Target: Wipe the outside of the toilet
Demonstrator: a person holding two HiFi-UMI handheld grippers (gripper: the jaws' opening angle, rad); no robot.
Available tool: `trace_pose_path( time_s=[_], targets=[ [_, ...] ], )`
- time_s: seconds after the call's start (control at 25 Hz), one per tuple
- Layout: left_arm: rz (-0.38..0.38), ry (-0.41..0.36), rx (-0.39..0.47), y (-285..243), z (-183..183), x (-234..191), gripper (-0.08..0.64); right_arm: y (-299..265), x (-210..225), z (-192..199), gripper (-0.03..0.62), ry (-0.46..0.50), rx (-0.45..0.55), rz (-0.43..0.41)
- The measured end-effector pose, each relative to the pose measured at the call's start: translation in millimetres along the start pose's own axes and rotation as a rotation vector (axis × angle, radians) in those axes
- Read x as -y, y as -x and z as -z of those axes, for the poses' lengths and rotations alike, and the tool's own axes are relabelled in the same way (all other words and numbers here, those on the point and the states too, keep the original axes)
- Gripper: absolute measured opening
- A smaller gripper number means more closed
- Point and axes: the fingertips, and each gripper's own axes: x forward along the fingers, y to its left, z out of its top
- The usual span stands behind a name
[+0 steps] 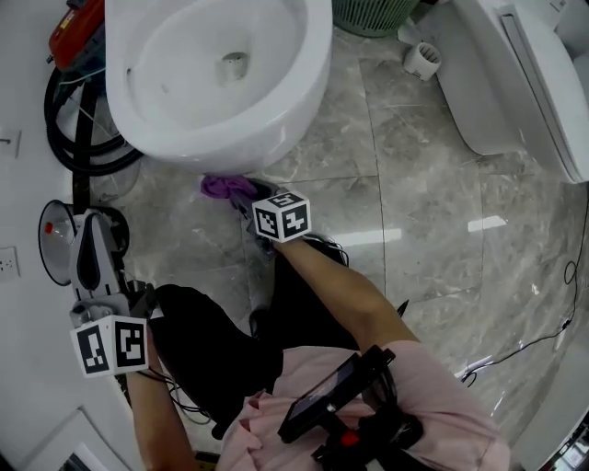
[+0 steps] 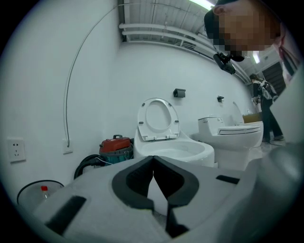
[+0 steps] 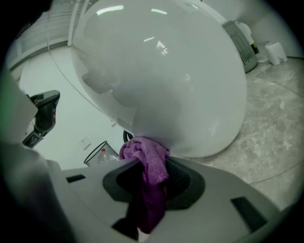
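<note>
The white toilet (image 1: pixel 221 74) fills the head view's top; its bowl underside (image 3: pixel 161 76) looms in the right gripper view. My right gripper (image 3: pixel 151 161) is shut on a purple cloth (image 3: pixel 147 159), which is pressed against the lower outside of the bowl. In the head view the cloth (image 1: pixel 225 188) shows just under the bowl's front, ahead of the right gripper's marker cube (image 1: pixel 282 216). My left gripper (image 1: pixel 90 267) hangs at the left near the wall, its jaws together with nothing between them; in its own view the left gripper (image 2: pixel 153 168) faces the toilet (image 2: pixel 166 142) from a distance.
A red vacuum with black hose (image 1: pixel 78 101) lies left of the toilet. A wire bin (image 1: pixel 55 241) stands by the left wall. A green basket (image 1: pixel 373 14) and a second toilet (image 1: pixel 534 83) lie at the back right. A black cable (image 1: pixel 515 350) crosses the marble floor.
</note>
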Motion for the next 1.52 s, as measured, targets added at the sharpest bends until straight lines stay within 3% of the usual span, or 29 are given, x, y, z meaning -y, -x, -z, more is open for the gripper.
trace_pose_path(
  time_s=[0.76, 1.32, 1.52],
  targets=[
    [0.093, -0.004, -0.020, -28, 10, 38, 0.009, 80, 58, -34, 0.115, 0.029, 0.019, -0.004],
    [0.119, -0.032, -0.046, -37, 15, 63, 0.009, 113, 146, -98, 0.115, 0.067, 0.087, 0.132],
    [0.111, -0.040, -0.040, -41, 9, 62, 0.009, 125, 173, -136, 0.114, 0.043, 0.181, 0.208]
  ],
)
